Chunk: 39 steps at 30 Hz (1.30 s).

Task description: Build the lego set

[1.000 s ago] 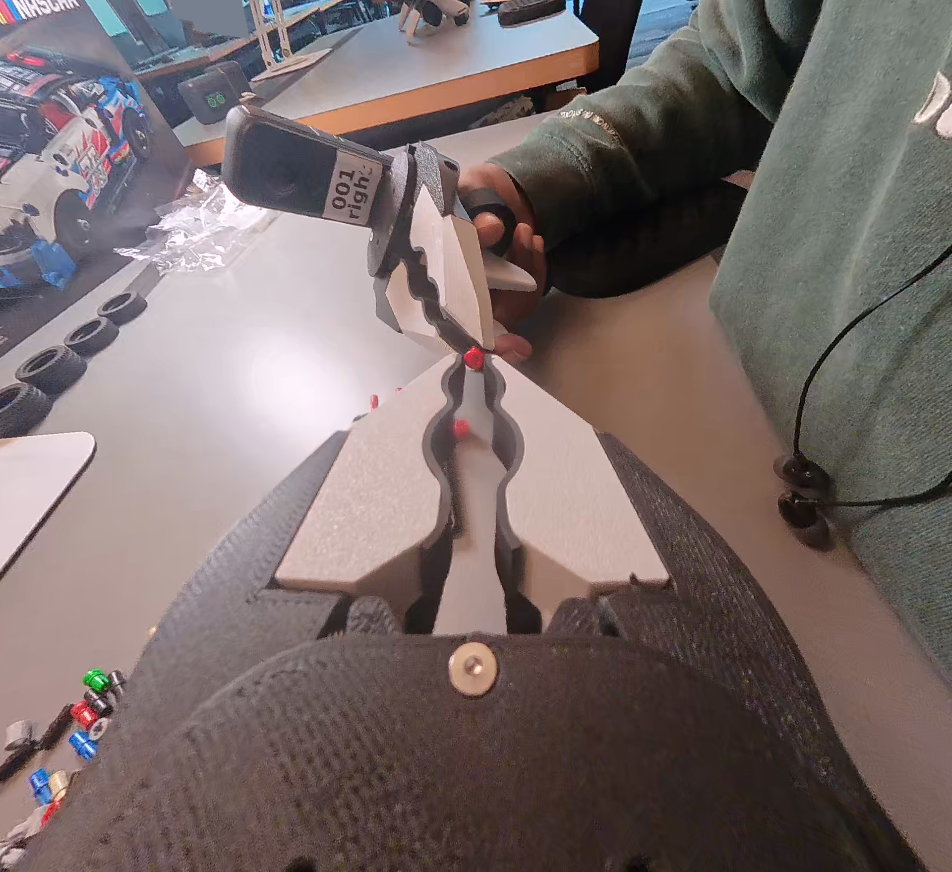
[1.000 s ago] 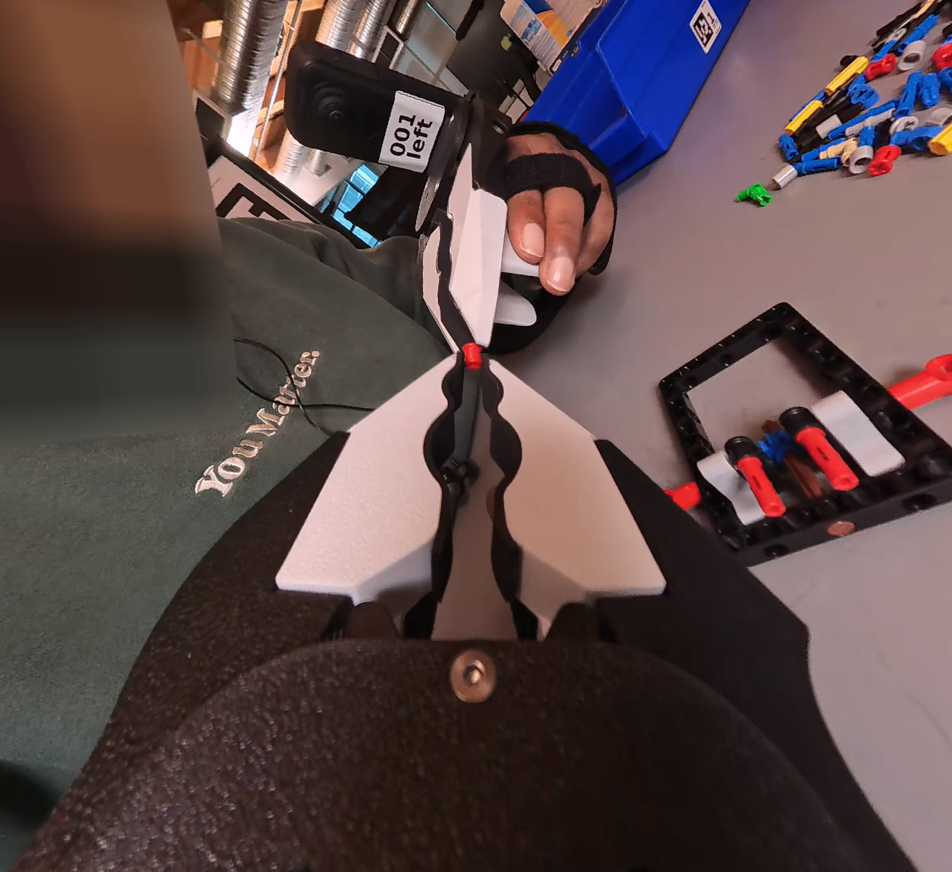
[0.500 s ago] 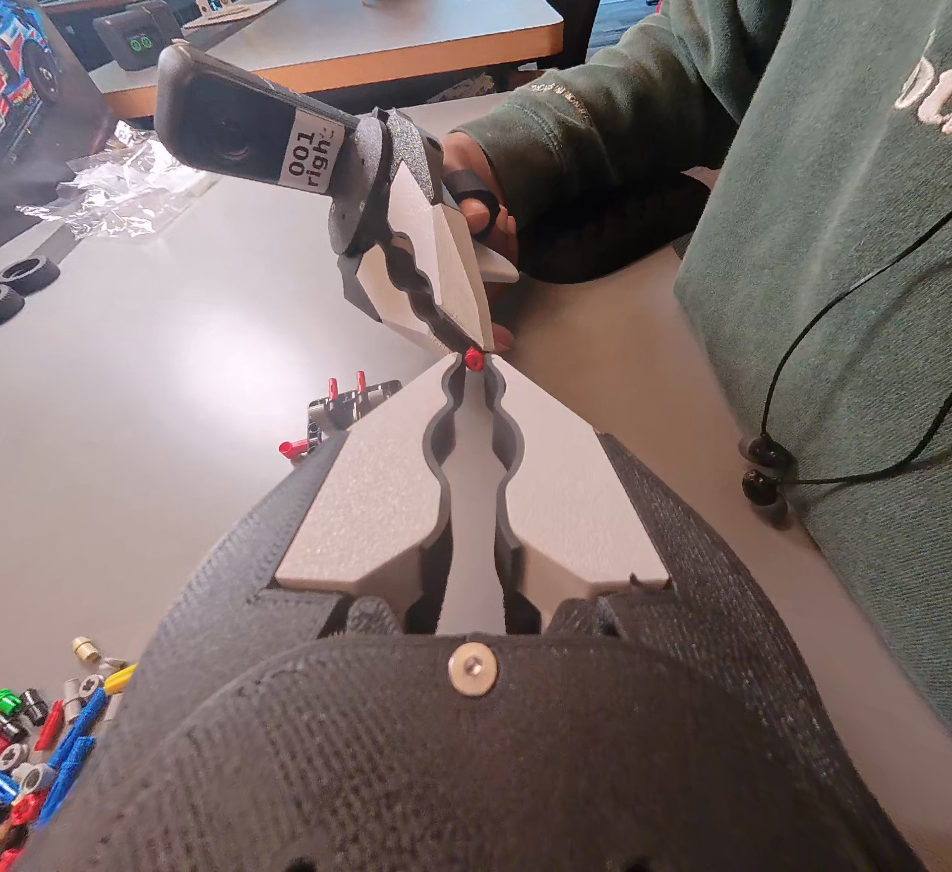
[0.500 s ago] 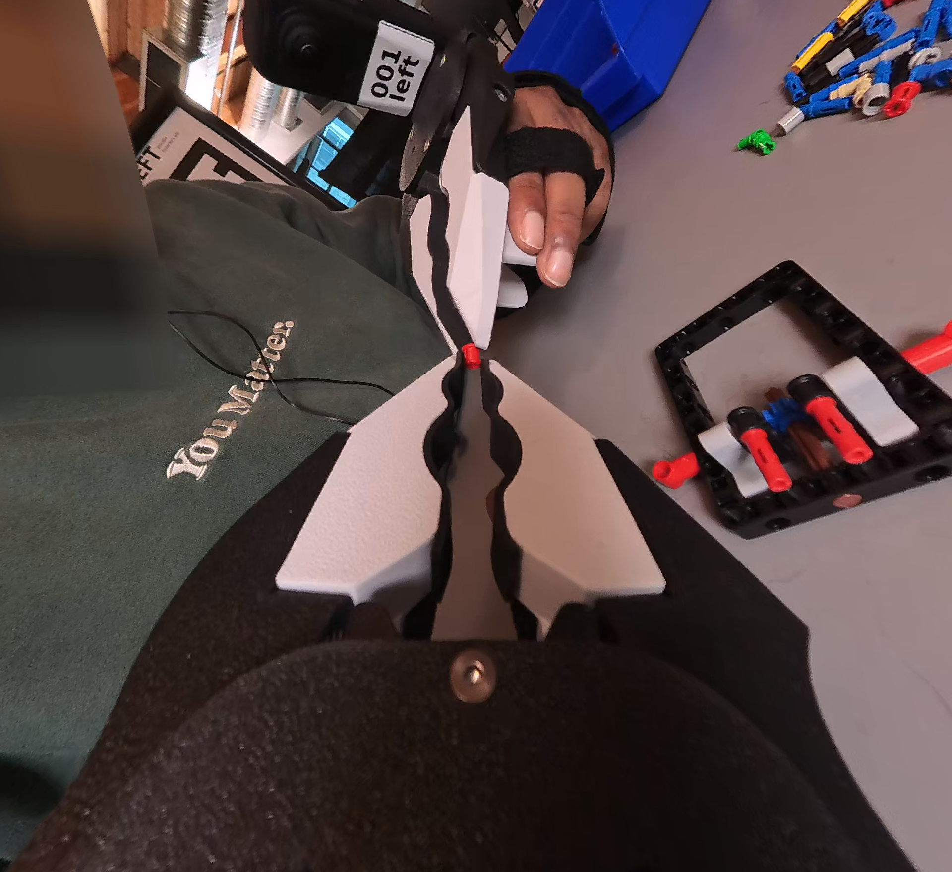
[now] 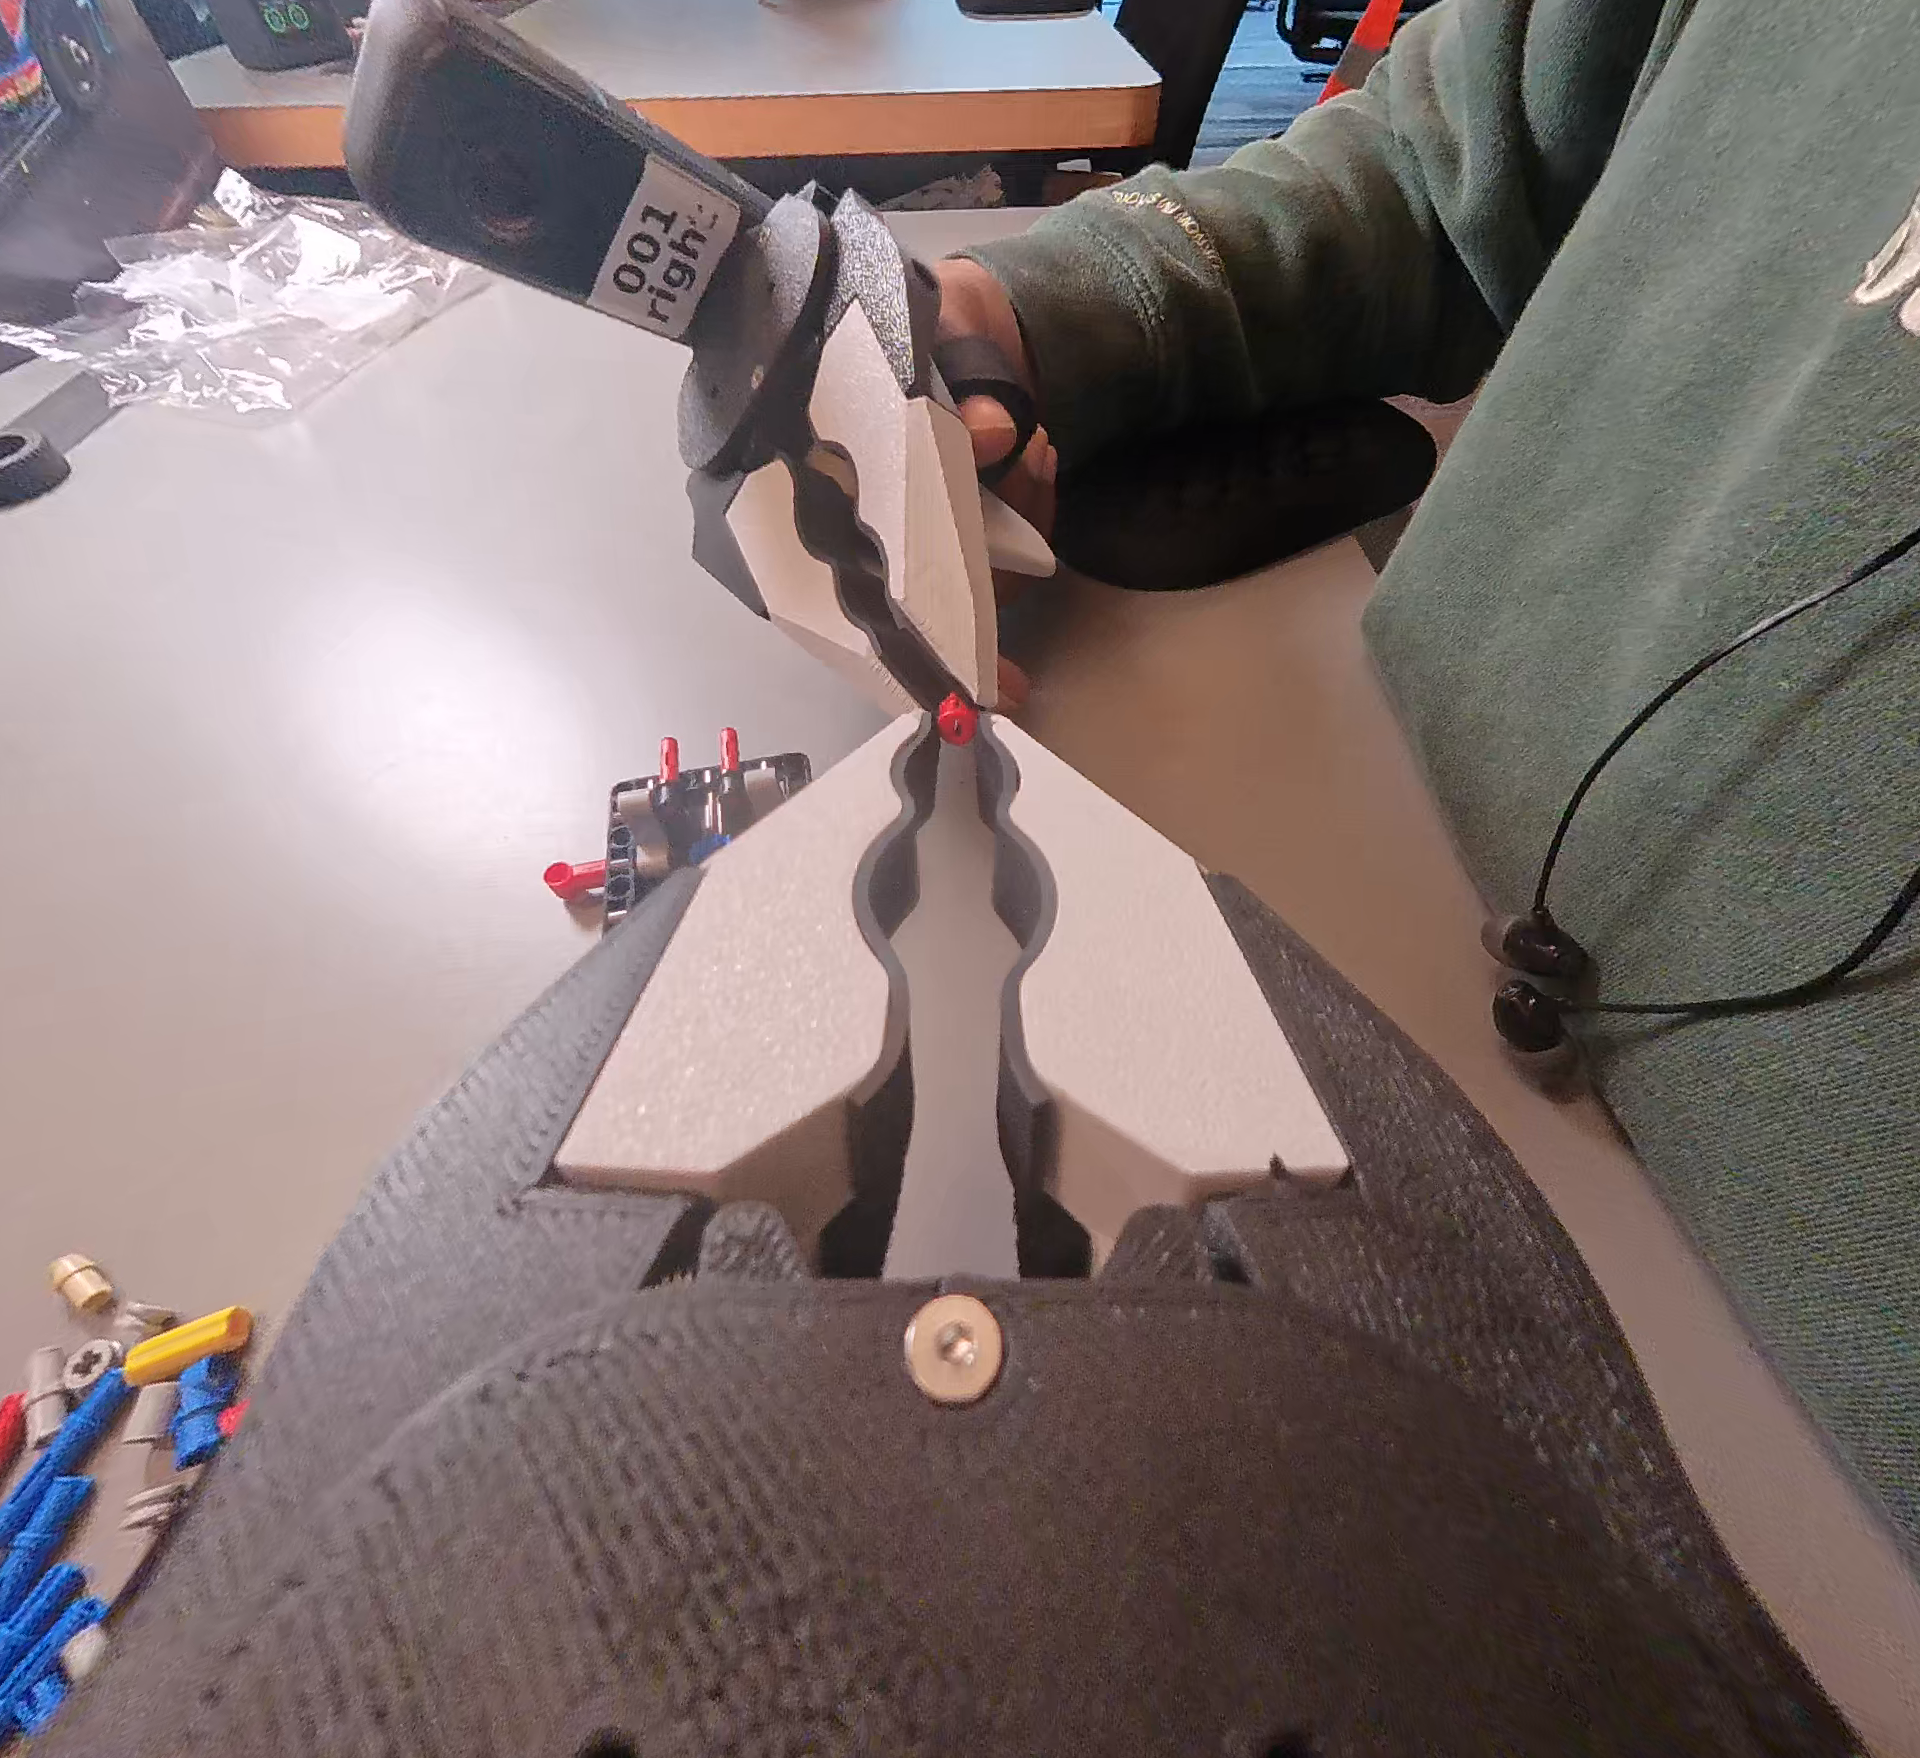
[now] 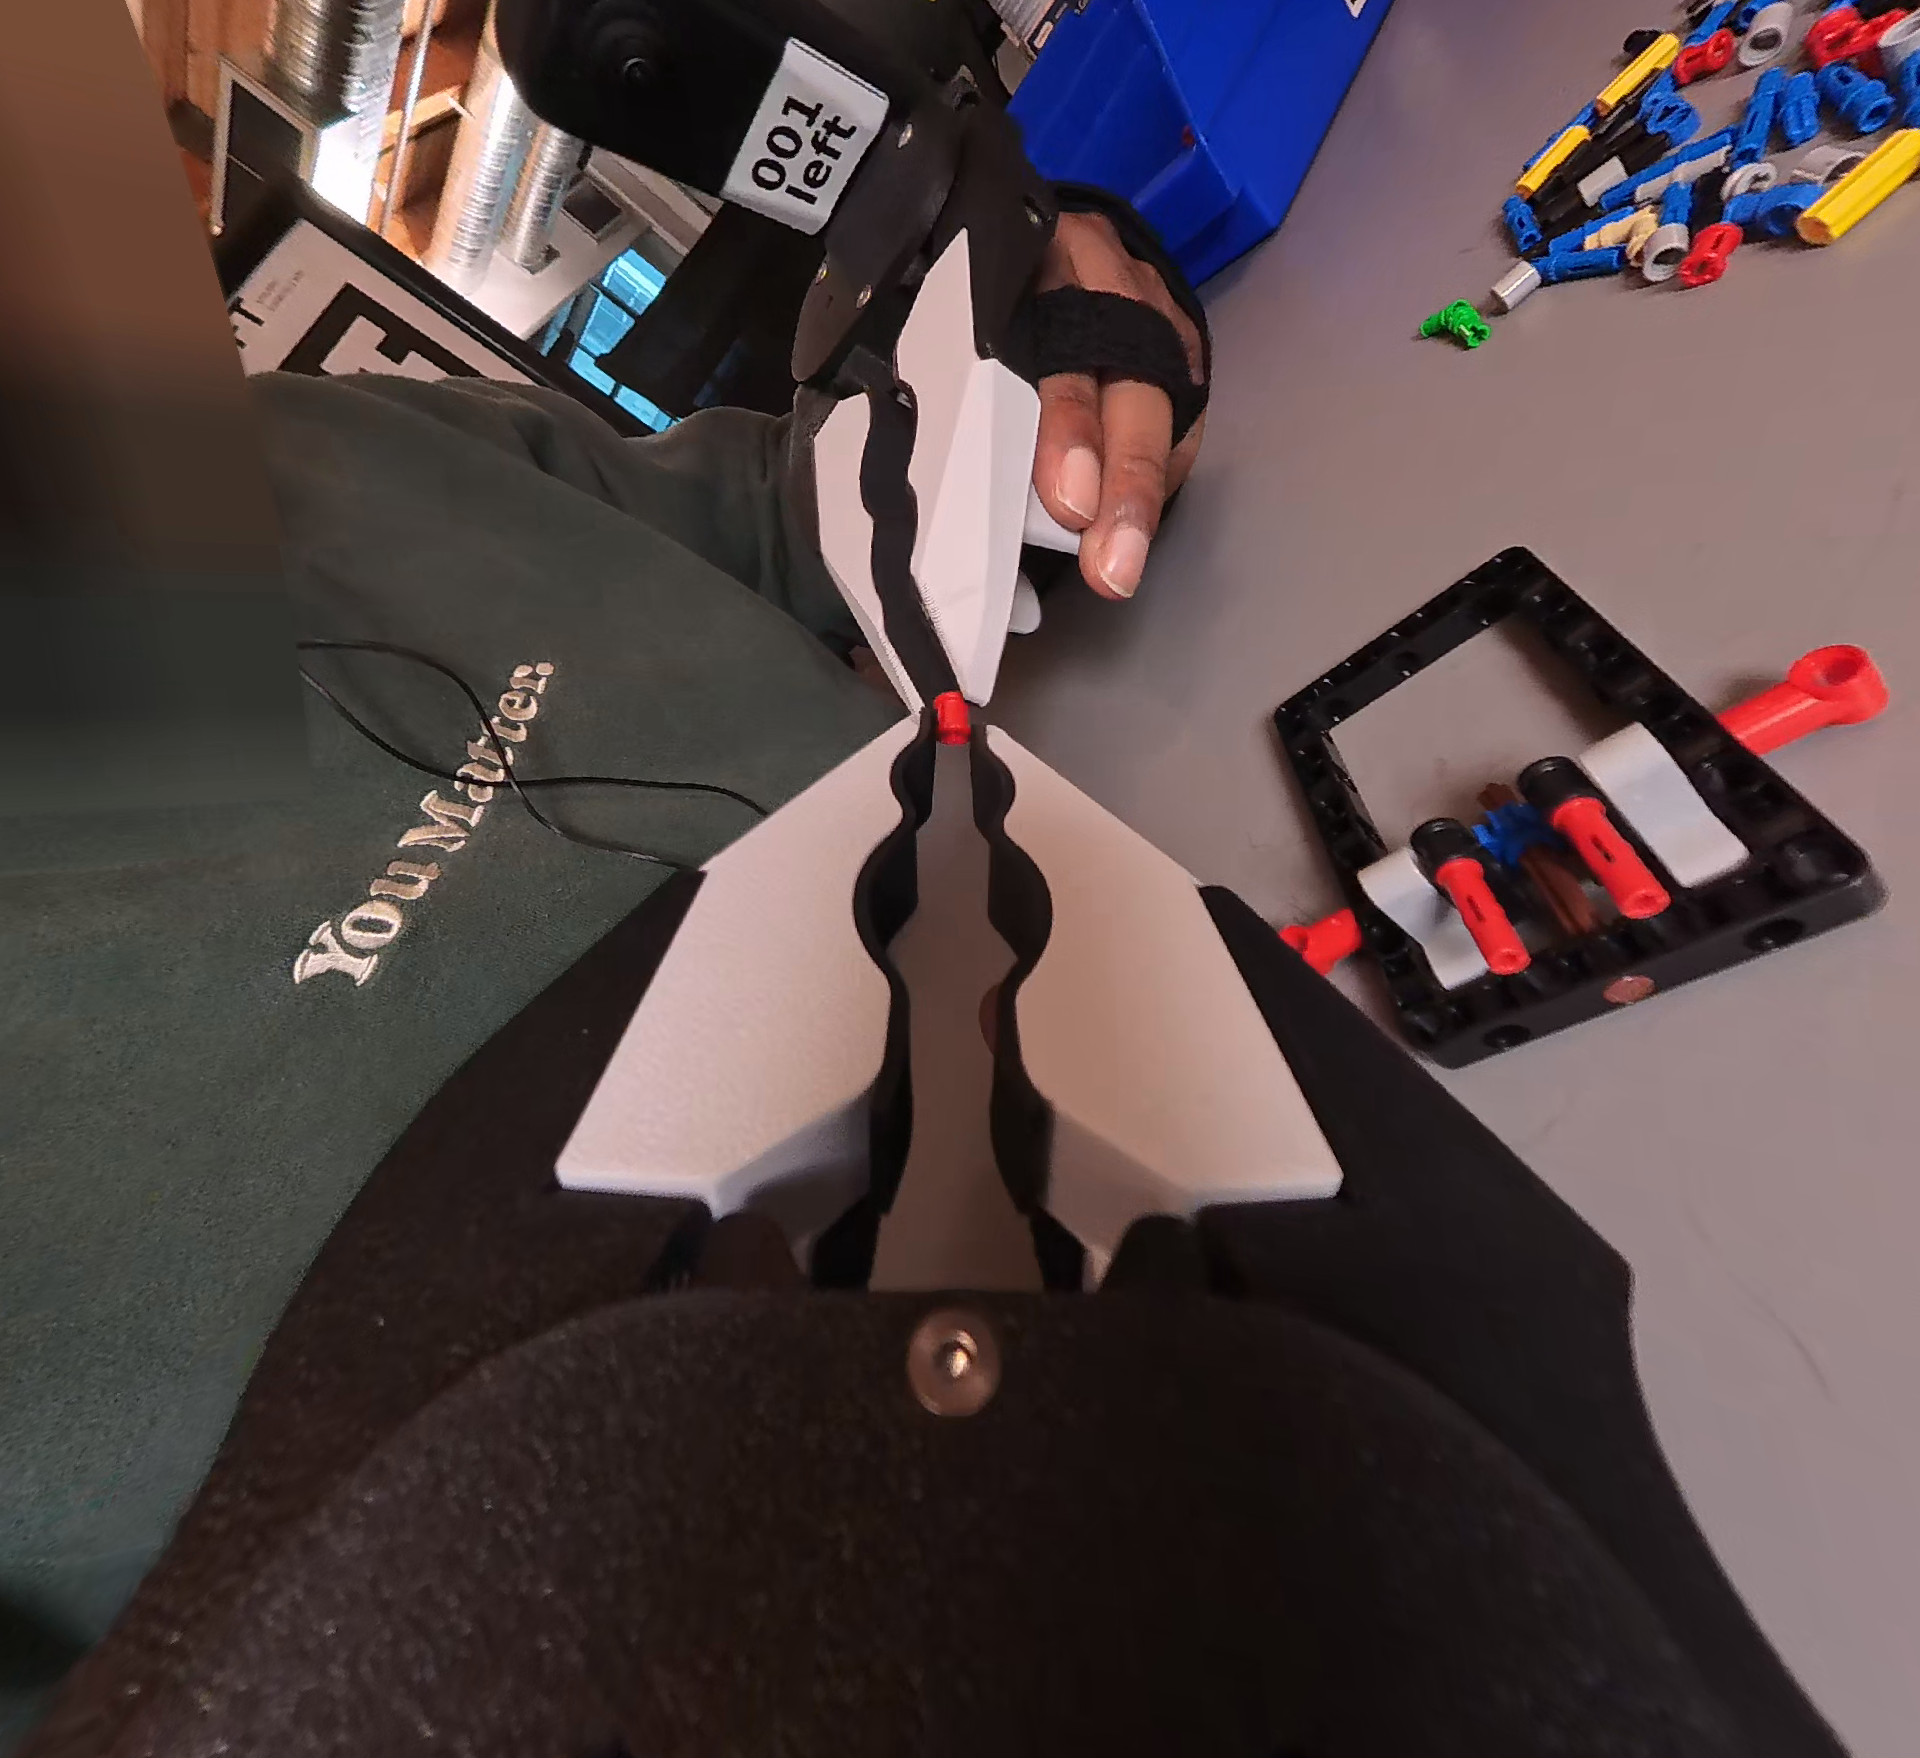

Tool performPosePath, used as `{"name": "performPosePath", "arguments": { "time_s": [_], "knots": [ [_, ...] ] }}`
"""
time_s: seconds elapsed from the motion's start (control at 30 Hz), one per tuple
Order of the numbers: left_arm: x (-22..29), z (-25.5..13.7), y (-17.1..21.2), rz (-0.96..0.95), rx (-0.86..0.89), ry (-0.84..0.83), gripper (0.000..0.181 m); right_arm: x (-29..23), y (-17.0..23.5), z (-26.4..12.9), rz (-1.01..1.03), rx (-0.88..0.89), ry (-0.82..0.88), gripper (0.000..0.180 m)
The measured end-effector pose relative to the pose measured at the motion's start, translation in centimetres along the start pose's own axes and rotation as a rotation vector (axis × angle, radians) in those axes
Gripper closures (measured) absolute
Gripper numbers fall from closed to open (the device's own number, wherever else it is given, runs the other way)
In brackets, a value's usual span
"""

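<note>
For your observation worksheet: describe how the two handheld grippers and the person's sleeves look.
Each gripper, left gripper and right gripper, has white wedge fingers with wavy black liners, a textured black body, a silver screw and a labelled black camera. A green sweatshirt sleeve and black finger straps show.

A plain grey table (image 6: 1558,503) carries a black rectangular lego frame (image 6: 1558,804) fitted with red pins and grey panels. Beyond it lie a loose heap of blue, yellow, red and grey pieces (image 6: 1714,119), a lone green piece (image 6: 1457,322) and a blue bin (image 6: 1226,46). Crumpled clear plastic (image 5: 249,306) and a black tyre (image 5: 26,467) lie at another side.
</note>
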<state>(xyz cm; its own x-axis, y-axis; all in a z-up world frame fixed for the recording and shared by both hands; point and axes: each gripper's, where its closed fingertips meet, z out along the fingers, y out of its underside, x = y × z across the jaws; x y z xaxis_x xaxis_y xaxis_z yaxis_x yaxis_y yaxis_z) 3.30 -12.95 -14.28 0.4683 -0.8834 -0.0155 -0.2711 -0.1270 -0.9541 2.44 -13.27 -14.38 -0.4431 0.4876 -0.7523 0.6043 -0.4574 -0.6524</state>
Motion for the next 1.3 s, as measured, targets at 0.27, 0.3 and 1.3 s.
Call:
{"name": "performPosePath", "arguments": {
  "time_s": [0.27, 0.3, 1.3],
  "knots": [
    [-0.2, 0.1, 0.4, -0.040, -0.008, 0.005, 0.175, 0.4, 0.1, 0.0, -0.021, -0.010, 0.037, 0.176],
    [-0.5, 0.0, 0.3, -0.048, -0.002, -0.012, 0.175, 0.6, -0.3, -0.2, -0.027, 0.009, 0.048, 0.175],
    [-3.2, -1.2, -4.1, -0.210, 0.388, 0.009, 0.176, -1.4, -4.8, -1.6, -0.509, 0.213, 0.298, 0.169]
  ]
}}
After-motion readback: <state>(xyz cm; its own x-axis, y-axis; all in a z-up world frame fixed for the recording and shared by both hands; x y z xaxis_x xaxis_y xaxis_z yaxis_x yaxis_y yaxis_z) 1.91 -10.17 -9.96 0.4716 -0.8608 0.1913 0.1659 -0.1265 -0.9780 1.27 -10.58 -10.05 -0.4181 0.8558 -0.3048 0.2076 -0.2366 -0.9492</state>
